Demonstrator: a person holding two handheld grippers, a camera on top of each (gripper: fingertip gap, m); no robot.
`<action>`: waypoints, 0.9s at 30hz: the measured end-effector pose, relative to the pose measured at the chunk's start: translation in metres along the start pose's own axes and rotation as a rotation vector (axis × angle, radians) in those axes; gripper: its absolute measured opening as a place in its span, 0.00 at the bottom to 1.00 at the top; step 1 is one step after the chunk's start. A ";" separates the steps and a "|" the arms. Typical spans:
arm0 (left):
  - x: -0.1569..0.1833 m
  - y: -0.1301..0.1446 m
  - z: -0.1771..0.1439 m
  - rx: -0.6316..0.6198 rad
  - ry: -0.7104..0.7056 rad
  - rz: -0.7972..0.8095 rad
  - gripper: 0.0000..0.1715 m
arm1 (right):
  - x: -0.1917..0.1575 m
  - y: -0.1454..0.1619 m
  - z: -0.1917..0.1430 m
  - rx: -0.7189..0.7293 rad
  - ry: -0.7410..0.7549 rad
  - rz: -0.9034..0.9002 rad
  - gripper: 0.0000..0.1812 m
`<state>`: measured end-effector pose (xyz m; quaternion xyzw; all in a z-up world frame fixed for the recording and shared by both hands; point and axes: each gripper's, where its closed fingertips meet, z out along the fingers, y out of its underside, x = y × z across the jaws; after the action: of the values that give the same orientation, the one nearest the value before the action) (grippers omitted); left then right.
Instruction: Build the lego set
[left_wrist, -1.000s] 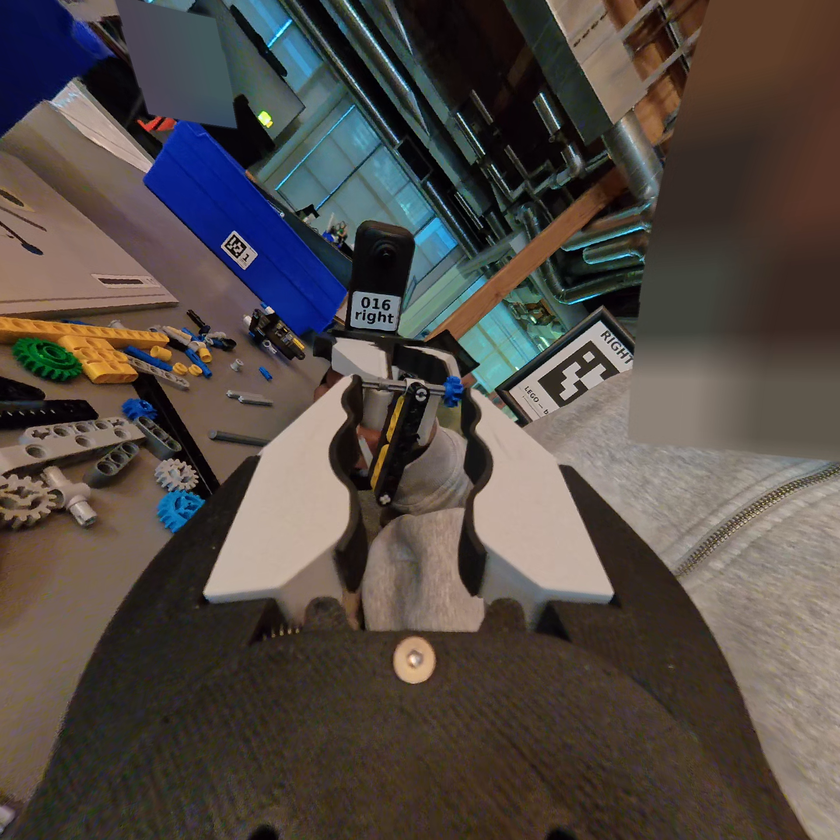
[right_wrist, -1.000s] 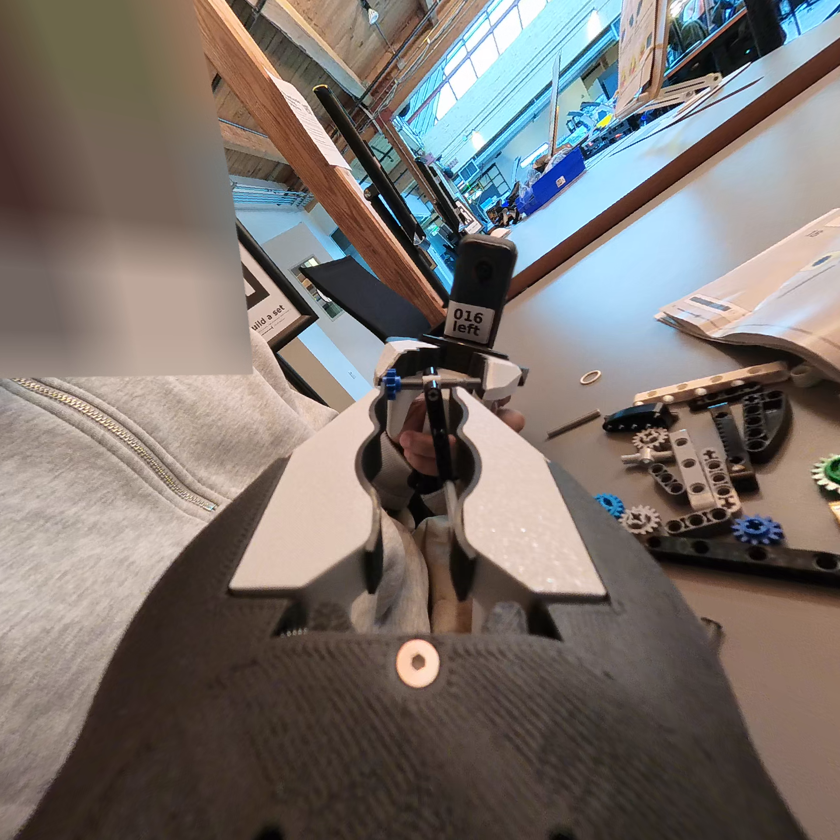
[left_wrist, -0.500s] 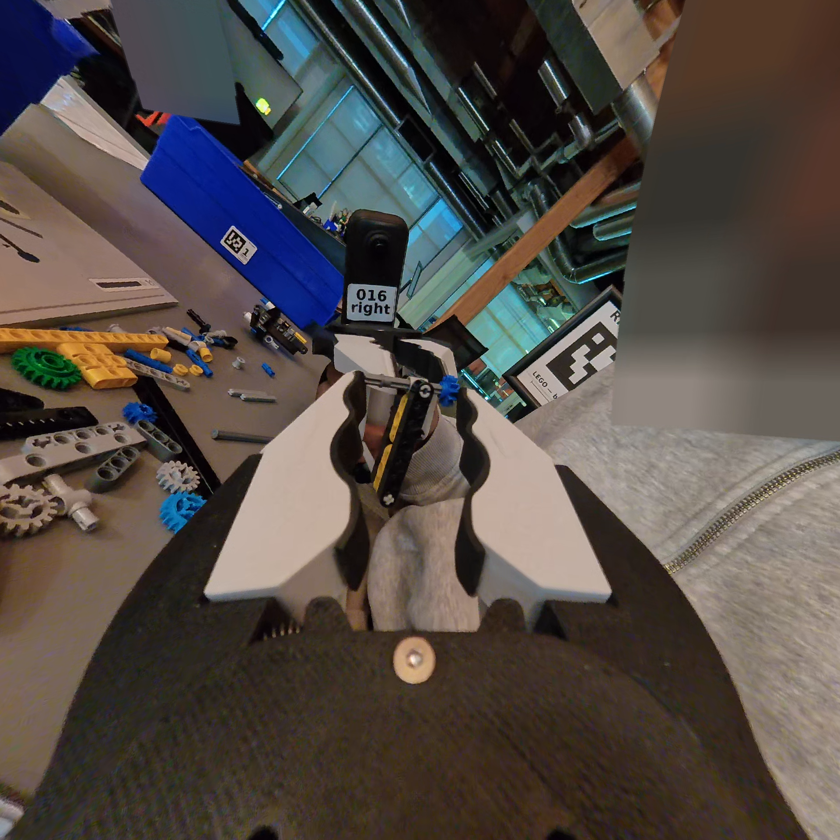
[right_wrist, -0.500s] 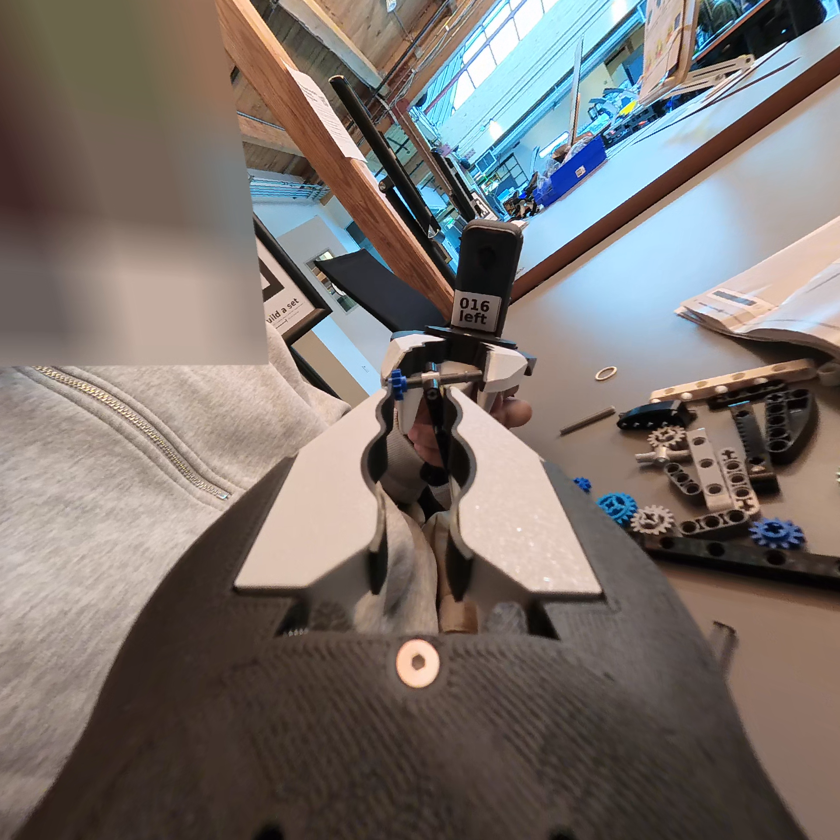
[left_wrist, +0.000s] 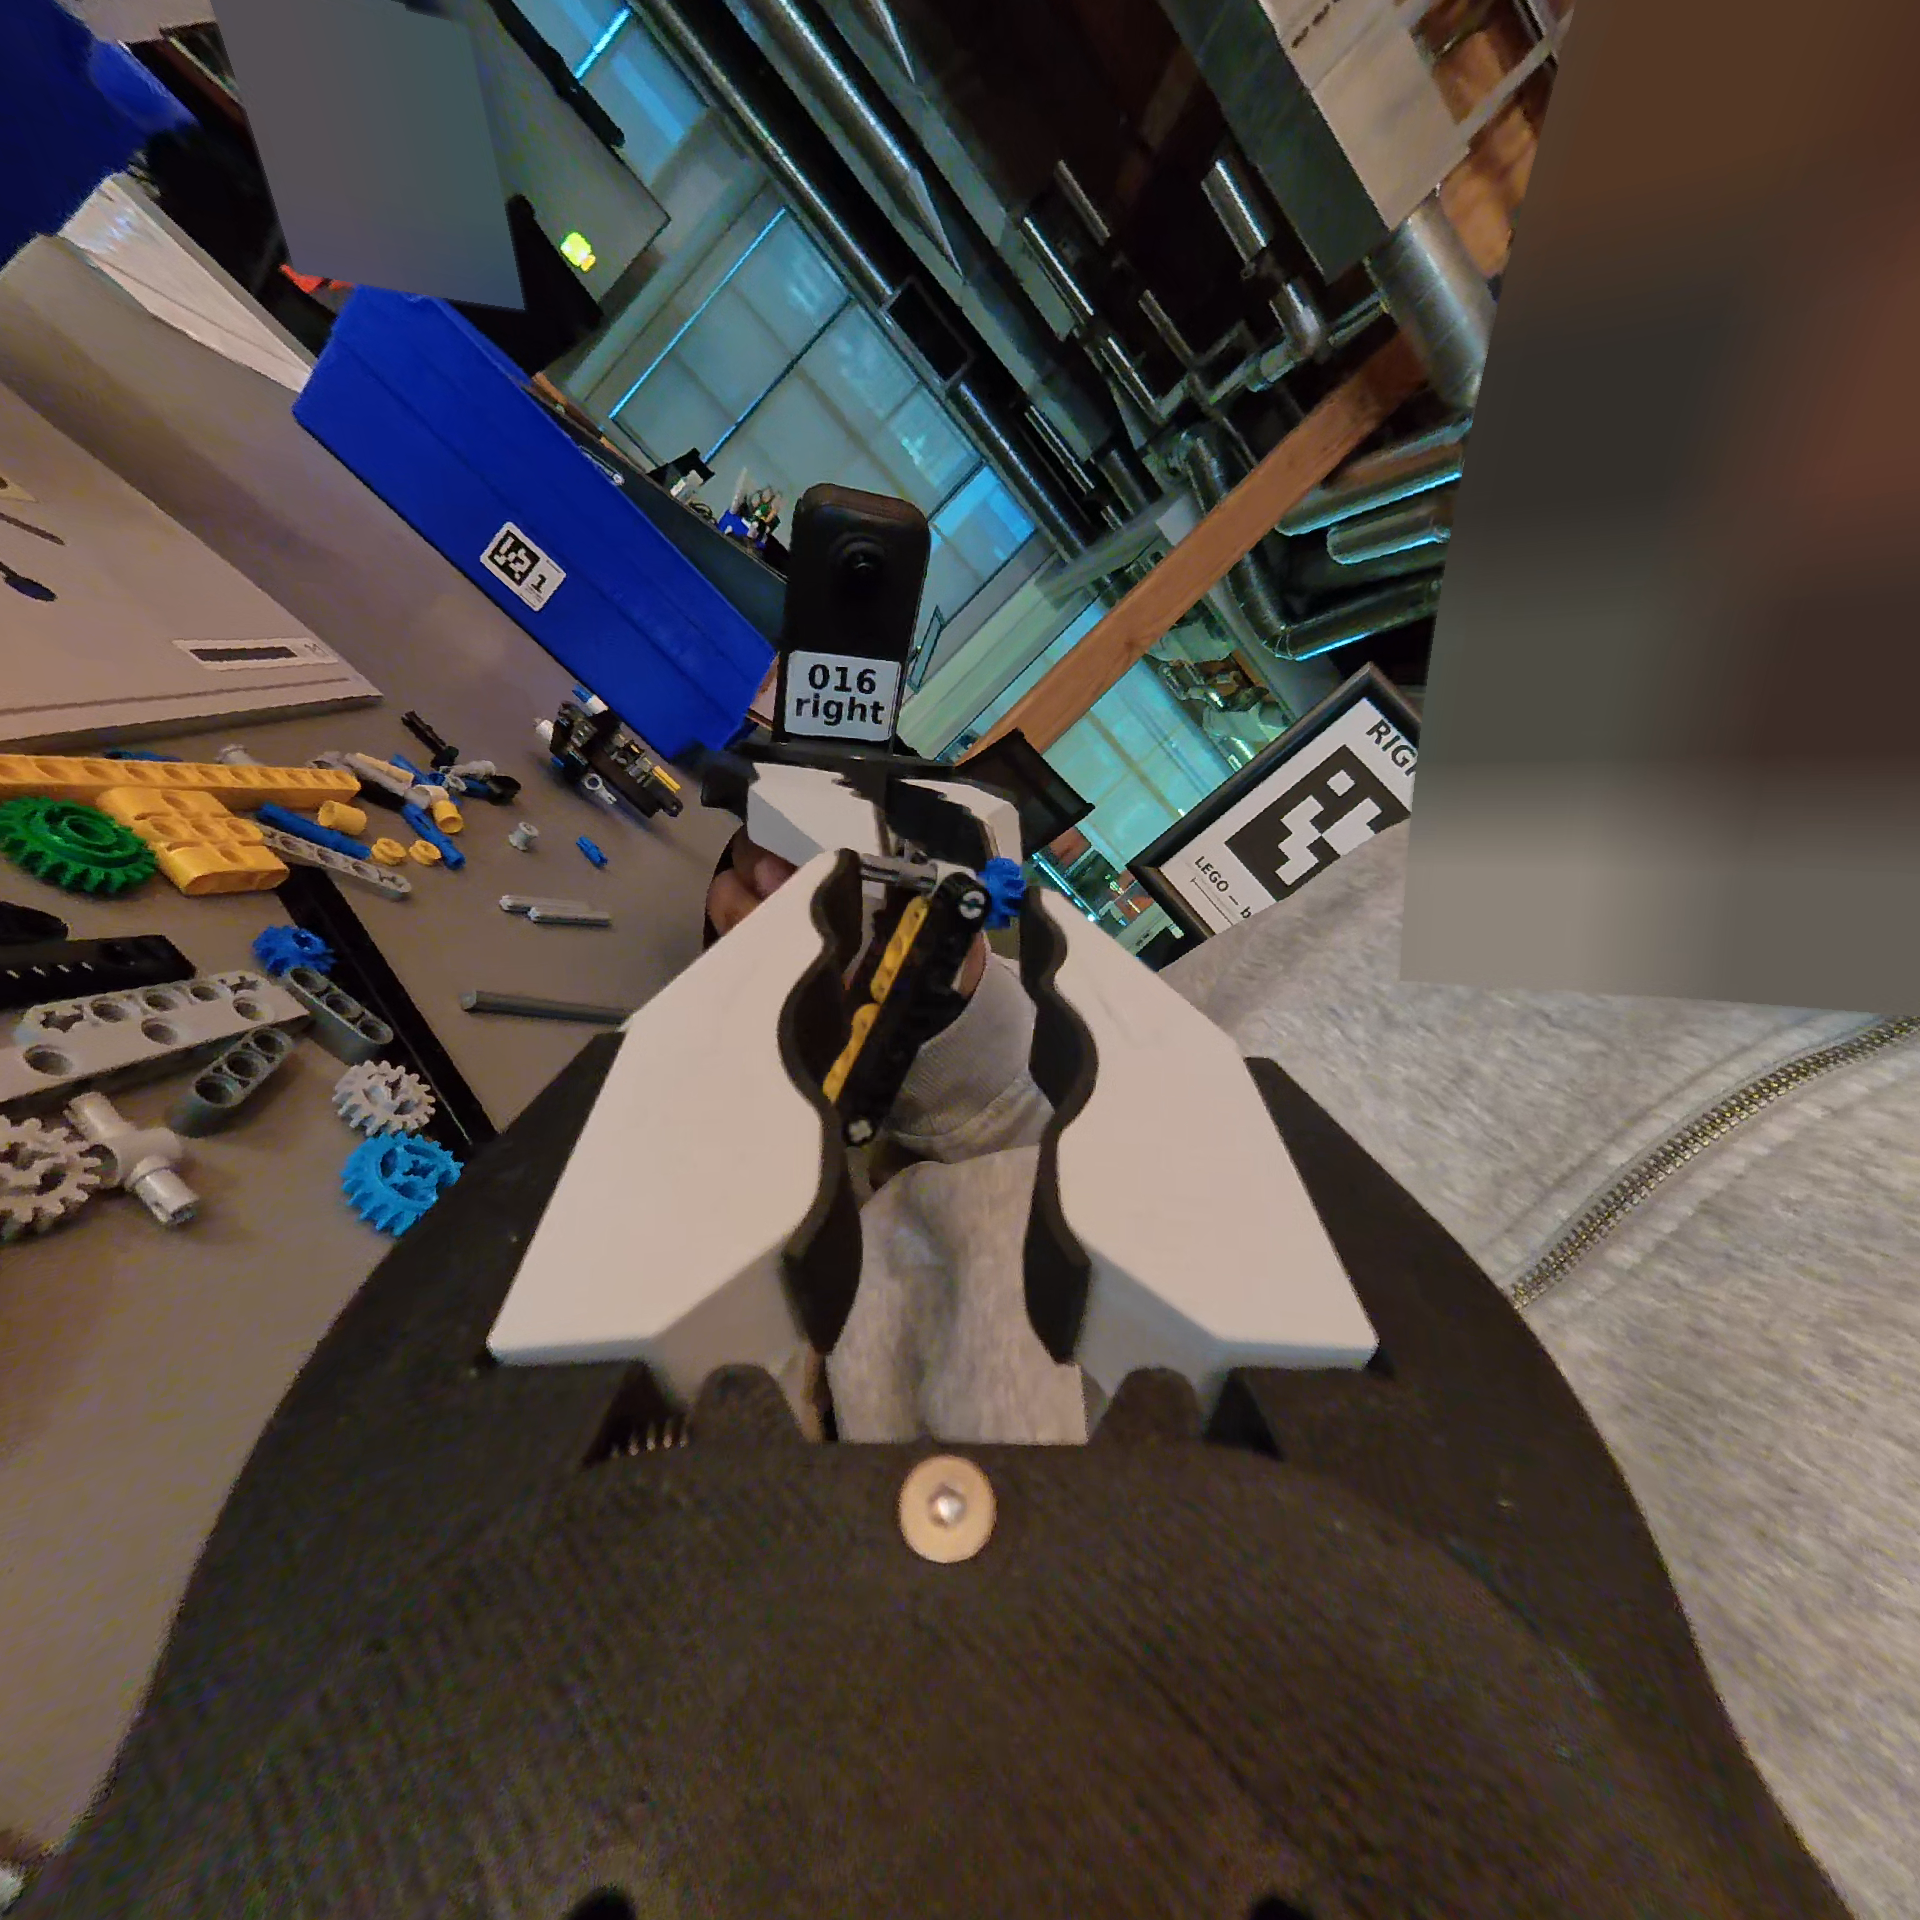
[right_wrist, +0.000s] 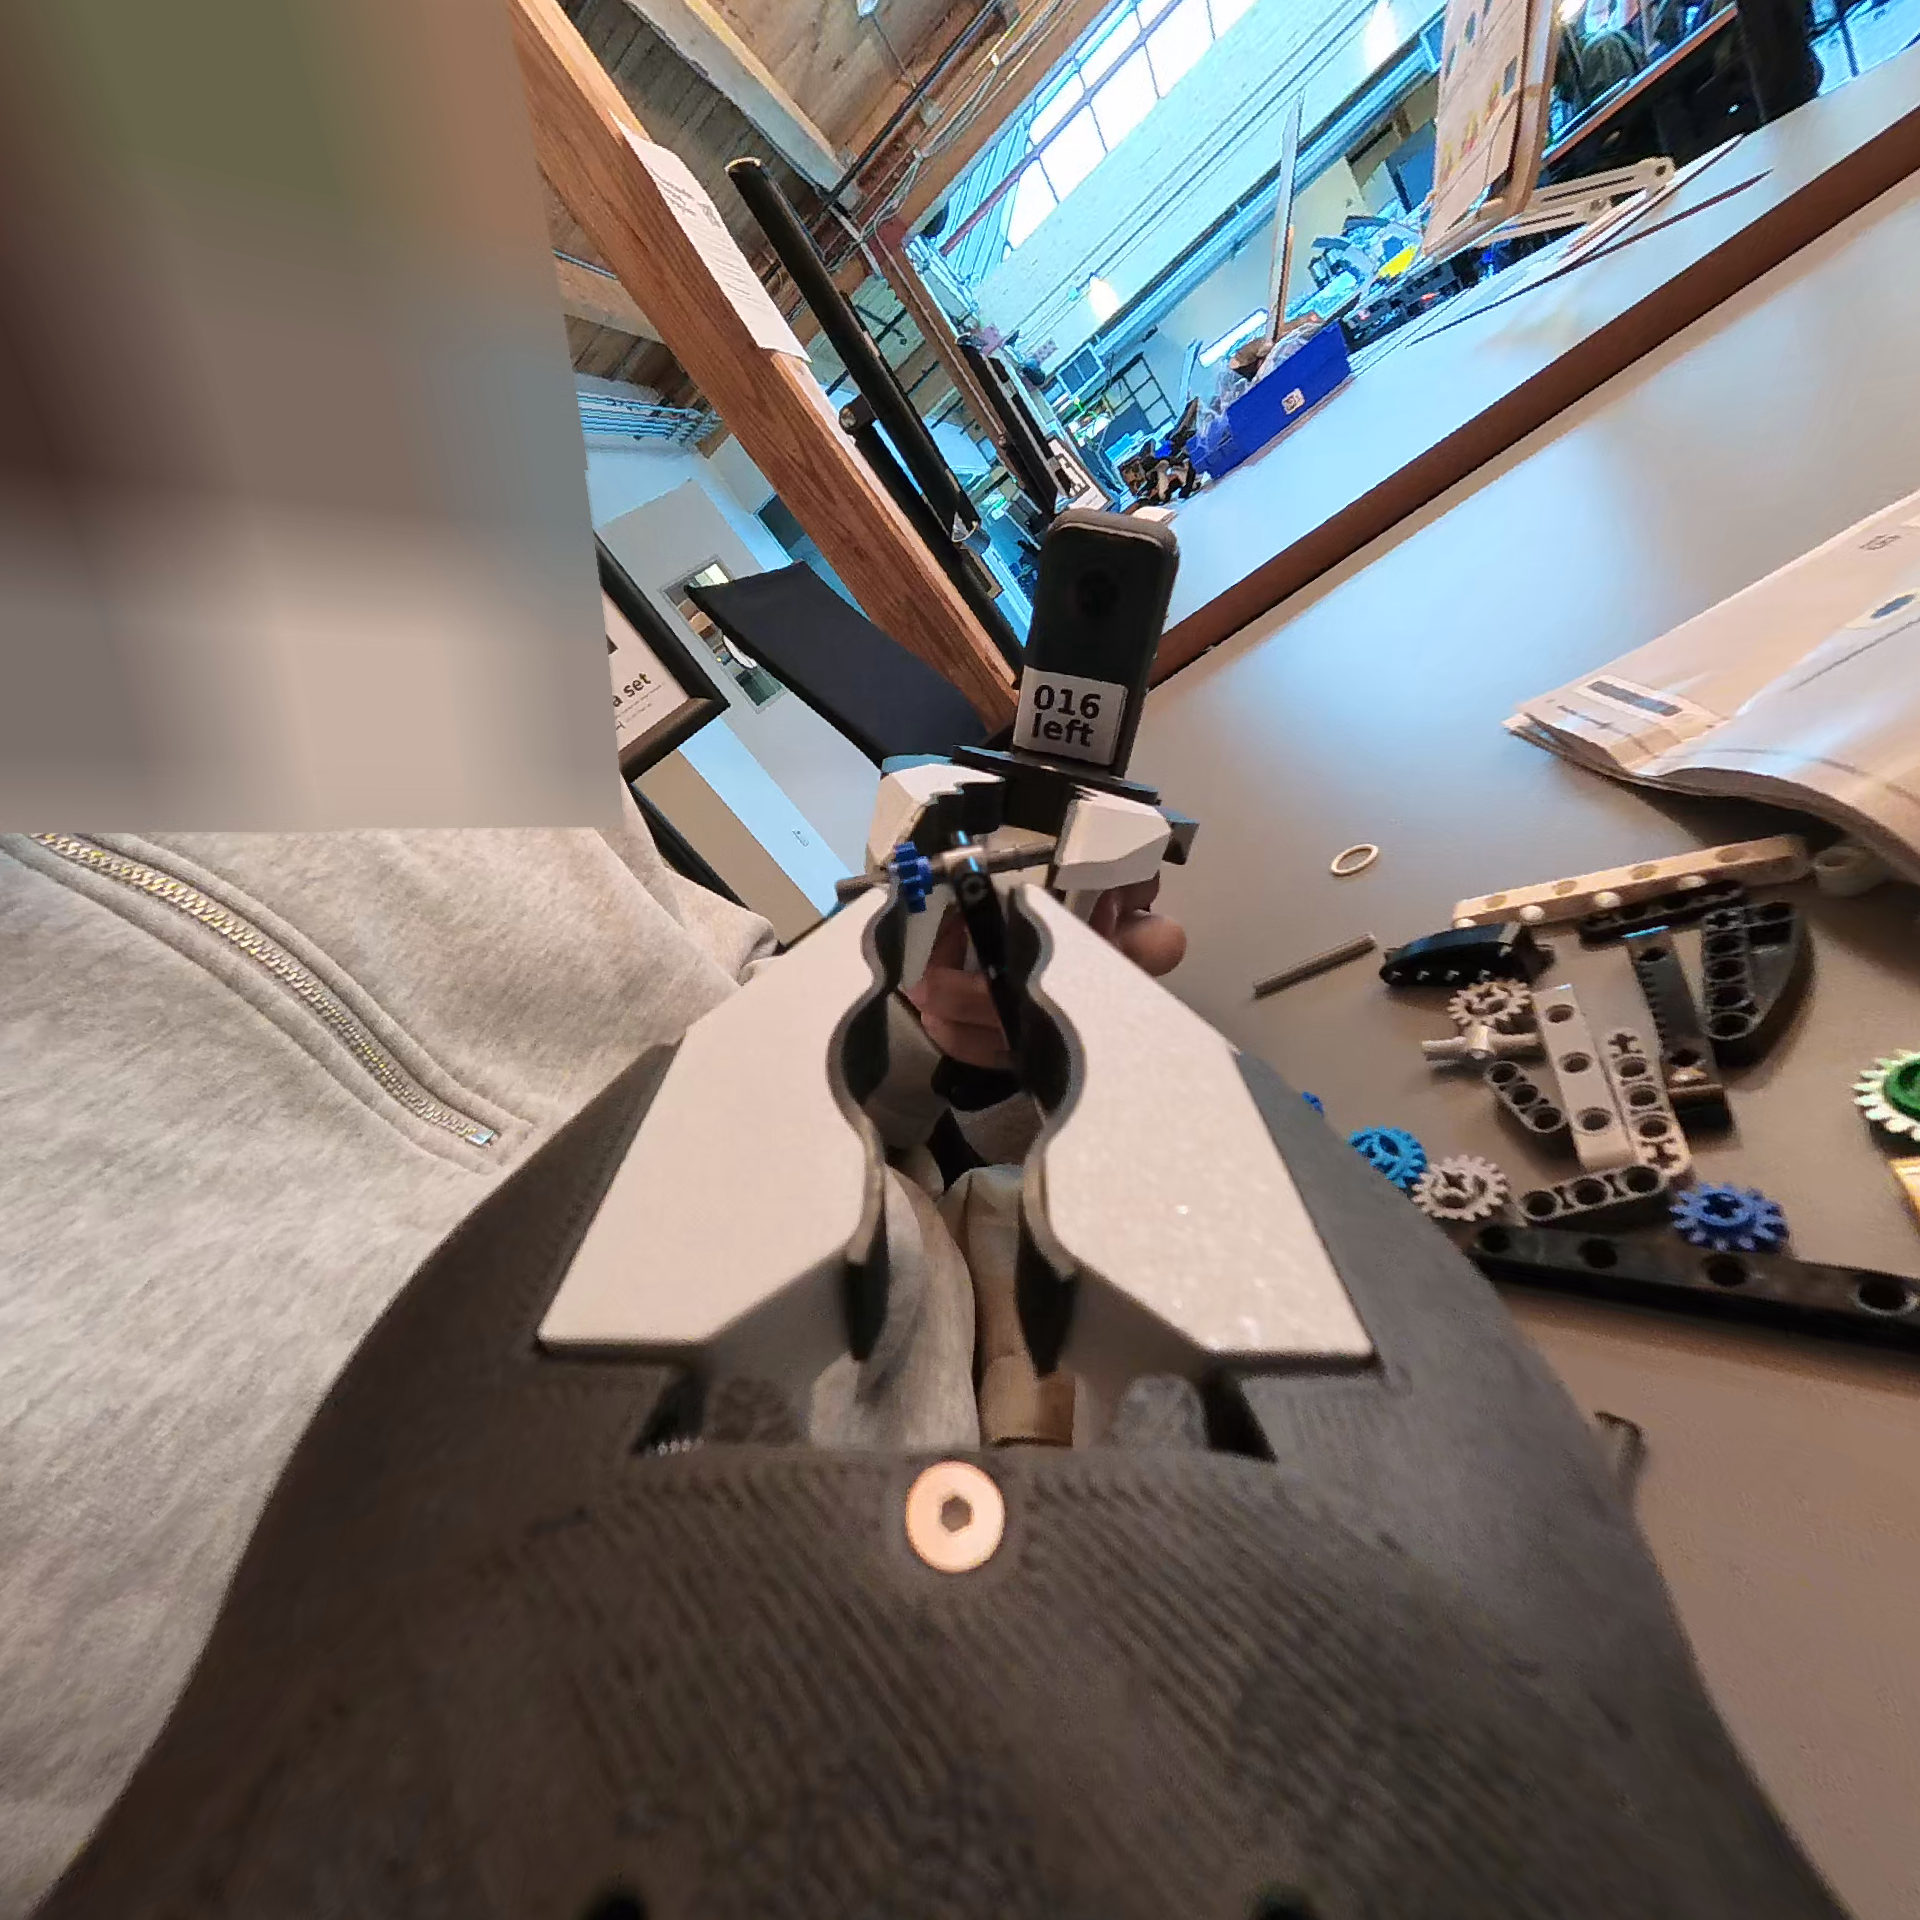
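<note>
Black-and-yellow holed beam (left_wrist: 902, 997) between both grippers' jaws.

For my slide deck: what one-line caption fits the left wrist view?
Two tongs meet over a black-and-yellow beam assembly on a grey axle with a small blue gear, loose parts on the table beside.

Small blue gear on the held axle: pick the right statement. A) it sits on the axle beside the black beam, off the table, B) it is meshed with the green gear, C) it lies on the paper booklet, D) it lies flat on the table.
A: the small blue gear sits on the axle right beside the black beam, held up between the two claws, well clear of the table.
</note>
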<state>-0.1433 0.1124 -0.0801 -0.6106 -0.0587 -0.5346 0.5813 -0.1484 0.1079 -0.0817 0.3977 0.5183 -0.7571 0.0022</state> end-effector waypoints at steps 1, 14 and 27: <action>0.001 0.000 0.000 0.001 0.002 0.002 0.18 | 0.000 0.000 0.000 0.002 0.000 0.001 0.10; 0.000 0.000 -0.001 -0.007 -0.011 0.026 0.17 | -0.001 -0.004 -0.002 0.014 -0.001 -0.007 0.12; 0.001 0.003 0.000 -0.025 -0.010 0.026 0.11 | 0.002 -0.001 -0.002 -0.005 0.035 -0.043 0.07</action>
<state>-0.1406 0.1111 -0.0819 -0.6211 -0.0468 -0.5246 0.5804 -0.1495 0.1106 -0.0825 0.3995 0.5285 -0.7487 -0.0222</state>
